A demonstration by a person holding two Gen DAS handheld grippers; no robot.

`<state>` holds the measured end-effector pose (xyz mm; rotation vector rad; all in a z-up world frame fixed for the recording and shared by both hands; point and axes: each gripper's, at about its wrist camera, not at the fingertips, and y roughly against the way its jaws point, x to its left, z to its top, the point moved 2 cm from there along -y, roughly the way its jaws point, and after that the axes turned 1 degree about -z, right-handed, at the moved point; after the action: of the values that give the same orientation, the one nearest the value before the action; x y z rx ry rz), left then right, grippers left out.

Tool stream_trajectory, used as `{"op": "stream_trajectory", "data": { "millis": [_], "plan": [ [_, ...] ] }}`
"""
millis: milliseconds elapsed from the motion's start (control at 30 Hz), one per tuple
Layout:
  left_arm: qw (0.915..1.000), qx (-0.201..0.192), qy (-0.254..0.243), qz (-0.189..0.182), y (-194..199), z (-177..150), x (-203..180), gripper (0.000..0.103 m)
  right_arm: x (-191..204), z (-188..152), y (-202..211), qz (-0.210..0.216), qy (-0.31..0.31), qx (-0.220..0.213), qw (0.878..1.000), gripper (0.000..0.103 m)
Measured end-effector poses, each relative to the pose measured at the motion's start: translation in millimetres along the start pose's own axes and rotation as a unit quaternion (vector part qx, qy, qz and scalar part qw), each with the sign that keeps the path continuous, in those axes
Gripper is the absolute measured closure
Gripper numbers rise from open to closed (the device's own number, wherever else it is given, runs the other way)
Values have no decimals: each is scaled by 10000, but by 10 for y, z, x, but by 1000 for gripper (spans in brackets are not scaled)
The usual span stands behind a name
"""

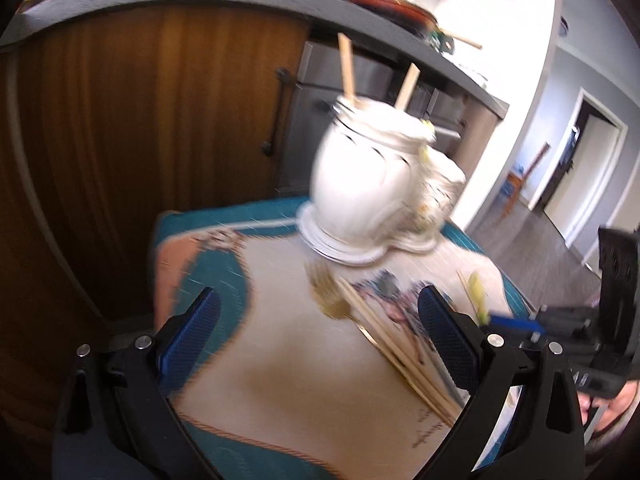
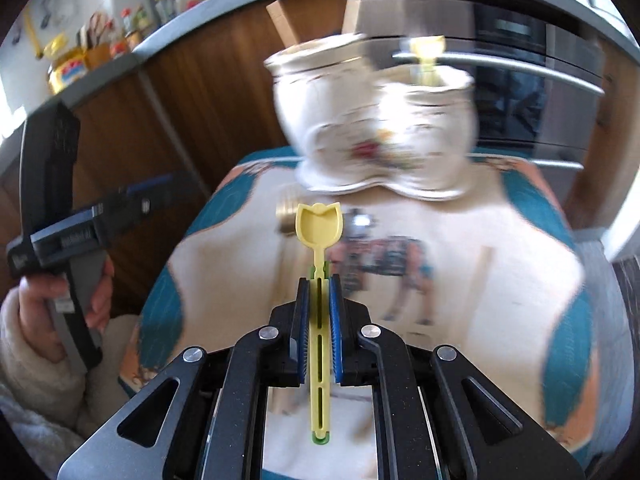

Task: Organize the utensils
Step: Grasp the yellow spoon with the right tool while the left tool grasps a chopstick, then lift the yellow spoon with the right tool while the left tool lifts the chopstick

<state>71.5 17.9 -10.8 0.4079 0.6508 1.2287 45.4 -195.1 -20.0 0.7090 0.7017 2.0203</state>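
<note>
Twin white jars [image 2: 380, 120] stand at the table's far end, straight ahead of the right gripper [image 2: 319, 280], which is clamped on a yellow spoon [image 2: 319, 224], its long axis pointing at them. Left gripper [image 1: 320, 312] gapes empty over the chopsticks [image 1: 400, 344].

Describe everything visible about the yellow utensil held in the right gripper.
The yellow utensil looks like pale plastic: a small scoop with a tulip-shaped, notched head, a slim slotted handle and green bits at neck and tail. The right gripper is shut on its handle, blue pads pressing both sides. Its head points forward toward the white ceramic holder, clear of the placemat below.
</note>
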Motion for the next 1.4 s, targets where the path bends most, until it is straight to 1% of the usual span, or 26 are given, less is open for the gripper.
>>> {"op": "stream_trajectory", "data": {
  "millis": [67,133,233,367,433,533,633,700,733,767,833,900,1000,1033,1067,1100,1133,1233,1400],
  "plan": [
    [9998,156,-75,-126,-108,-38,-148,6,-171,-35,74,-144,-147,-74,9998,92],
    [9988,323,-255,-263,-241,-97,-382,6,-379,-61,132,-310,-317,-168,9989,92],
    [9966,547,-470,-392,-414,-187,-678,6,-575,-124,187,-464,-481,-266,9974,92],
    [9898,957,-801,-681,-668,-286,-1082,6,-820,-183,249,-766,-588,-442,9943,92],
    [9862,1105,-1022,-691,-800,-305,-1293,7,-921,-223,321,-865,-643,-524,9928,92],
    [9824,1228,-1256,-637,-948,-325,-1528,14,-1052,-269,383,-829,-803,-605,9915,92],
    [9778,1377,-1469,-579,-1104,-335,-1723,24,-1114,-315,417,-791,-856,-661,9910,92],
    [9737,1514,-1626,-494,-1215,-357,-1840,36,-1154,-330,433,-750,-883,-694,9908,92],
    [9710,1629,-1696,-434,-1292,-369,-1891,37,-1175,-337,446,-734,-901,-715,9907,92],
    [9695,1699,-1727,-373,-1342,-373,-1910,41,-1189,-339,466,-717,-918,-733,9905,92],
    [9682,1701,-1816,-243,-1388,-345,-1939,44,-1208,-344,494,-698,-930,-781,9901,92],
    [9674,1746,-1823,-201,-1405,-313,-1938,56,-1216,-349,513,-672,-945,-817,9899,92],
    [9637,1834,-1932,-198,-1428,-262,-1932,71,-1225,-361,524,-645,-954,-845,9897,92],
    [9622,1848,-1987,-213,-1473,-228,-1943,78,-1225,-364,526,-622,-964,-849,9898,92],
    [9611,1845,-2046,-183,-1478,-216,-1917,88,-1222,-366,529,-603,-968,-855,9898,92],
    [9606,1858,-2058,-175,-1487,-197,-1878,93,-1216,-365,534,-572,-967,-867,9899,92],
    [9610,1880,-2020,-204,-1520,-181,-1827,95,-1209,-363,540,-538,-964,-881,9900,92],
    [9652,1857,-1822,-275,-1509,-141,-1695,96,-1195,-350,544,-512,-945,-899,9901,92],
    [9740,1551,-1571,-509,-1309,-42,-1559,96,-1149,-297,532,-472,-933,-928,9902,92]
  ]
}}
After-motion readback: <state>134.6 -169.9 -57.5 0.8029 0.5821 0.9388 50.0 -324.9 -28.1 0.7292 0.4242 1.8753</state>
